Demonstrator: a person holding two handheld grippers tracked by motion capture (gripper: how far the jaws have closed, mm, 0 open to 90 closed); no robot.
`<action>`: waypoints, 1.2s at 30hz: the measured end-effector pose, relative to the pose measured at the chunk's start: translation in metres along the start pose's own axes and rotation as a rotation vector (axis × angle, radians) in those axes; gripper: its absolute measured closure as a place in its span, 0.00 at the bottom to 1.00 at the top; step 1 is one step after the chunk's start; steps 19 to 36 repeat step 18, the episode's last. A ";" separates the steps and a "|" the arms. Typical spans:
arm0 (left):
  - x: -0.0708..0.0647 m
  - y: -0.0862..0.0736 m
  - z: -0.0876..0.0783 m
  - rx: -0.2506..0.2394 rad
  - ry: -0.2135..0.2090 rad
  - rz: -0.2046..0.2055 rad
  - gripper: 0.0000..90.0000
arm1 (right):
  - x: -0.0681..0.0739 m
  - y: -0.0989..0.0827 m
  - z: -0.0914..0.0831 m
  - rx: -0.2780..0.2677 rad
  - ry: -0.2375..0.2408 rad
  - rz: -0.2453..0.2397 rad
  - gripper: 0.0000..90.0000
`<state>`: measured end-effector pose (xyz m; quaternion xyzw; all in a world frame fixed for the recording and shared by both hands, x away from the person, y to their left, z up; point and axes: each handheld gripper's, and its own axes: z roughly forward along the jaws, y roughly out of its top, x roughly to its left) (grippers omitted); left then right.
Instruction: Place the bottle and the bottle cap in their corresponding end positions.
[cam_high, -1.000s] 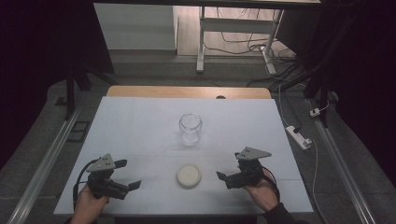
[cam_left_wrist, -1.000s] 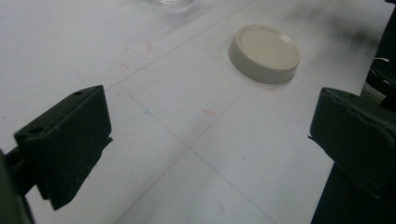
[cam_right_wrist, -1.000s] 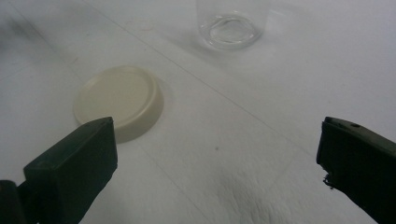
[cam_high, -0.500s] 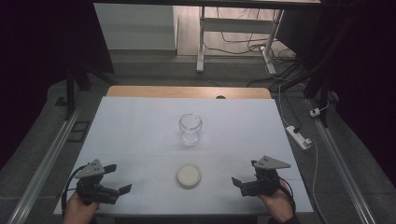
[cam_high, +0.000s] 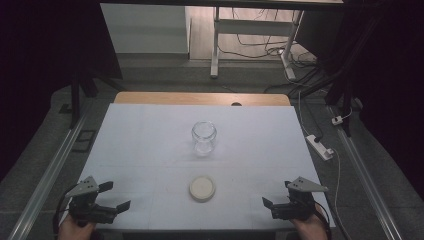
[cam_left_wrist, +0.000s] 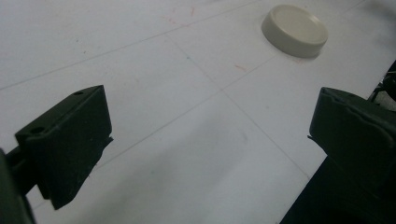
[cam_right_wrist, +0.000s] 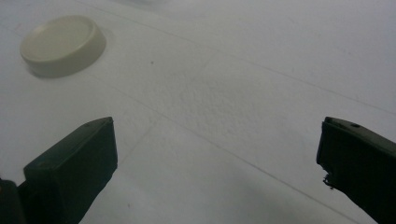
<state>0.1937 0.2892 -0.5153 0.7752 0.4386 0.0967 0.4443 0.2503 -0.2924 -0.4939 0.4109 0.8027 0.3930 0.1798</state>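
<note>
Gaping wide, the left gripper (cam_high: 114, 196) sits low at the near left corner of the white table (cam_high: 150, 135), its two black jaws spread far apart with nothing between them but bare tabletop. Over on the other side the right gripper (cam_high: 271, 202) mirrors it at the near right corner, jaws just as far apart, nothing held, a hand (cam_high: 310, 227) wrapped around its back end at the table's front edge. Both point inward, toward the middle. And there, between them and well apart from either, lies the cream lid (cam_high: 202, 188), flat on the table, top side up. From the left gripper view the lid (cam_left_wrist: 294, 31) sits up ahead and off to the right of the jaws; from the right gripper view it (cam_right_wrist: 63, 44) shows up ahead to the left. Farther back, past the lid and apart from it, the clear glass jar (cam_high: 204, 138) stands upright and uncapped near the centre of the table
</note>
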 end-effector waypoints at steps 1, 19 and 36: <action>0.001 -0.001 -0.001 0.002 0.004 -0.004 0.00 | 0.000 -0.001 -0.001 0.002 -0.004 0.005 0.00; 0.001 -0.013 -0.002 0.105 0.073 -0.029 0.00 | -0.002 -0.017 -0.018 0.050 -0.037 0.036 0.00; 0.001 -0.013 -0.002 0.105 0.073 -0.029 0.00 | -0.002 -0.017 -0.018 0.050 -0.037 0.036 0.00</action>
